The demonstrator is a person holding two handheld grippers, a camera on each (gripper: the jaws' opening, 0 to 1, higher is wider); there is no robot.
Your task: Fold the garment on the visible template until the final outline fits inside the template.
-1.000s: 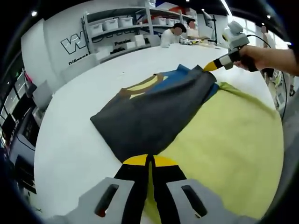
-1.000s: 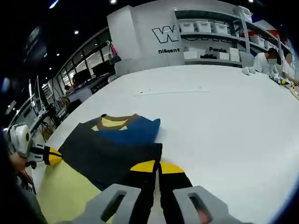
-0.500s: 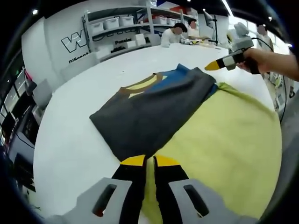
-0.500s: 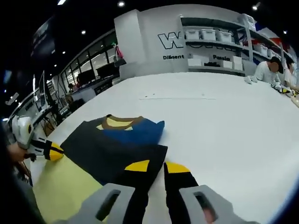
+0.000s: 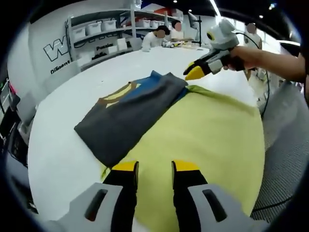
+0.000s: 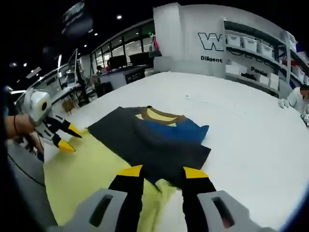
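Garment (image 5: 128, 113) lies flat on the white desk (image 5: 58, 121), folded into a roughly rectangular, soft matte slab. The top layer is dark grey knit; a blue panel and a yellow neck area with a brown ribbed collar show at the far end. In the right gripper view the same garment (image 6: 154, 140) lies just past the jaws, with its blue section toward the right and the collar far.

Template (image 5: 207, 140) is a thin, flat yellow-green sheet with a smooth surface and rounded outline. The garment overlaps its left edge; part of it lies on the bare desk, part on the sheet. In the right gripper view the template (image 6: 82, 174) lies near-left.

Left gripper (image 5: 155, 169): black jaws with yellow tips, parted with a clear gap, nothing between them, over the template's near edge. It also shows at the left of the right gripper view (image 6: 67, 138), jaws apart.

Right gripper (image 6: 161, 172): jaws spread wide, holding nothing, just off the garment's near edge. In the left gripper view it (image 5: 195, 72) is held by a hand (image 5: 239, 55) near the garment's far right corner.

Background: shelving with white bins (image 5: 104, 26).
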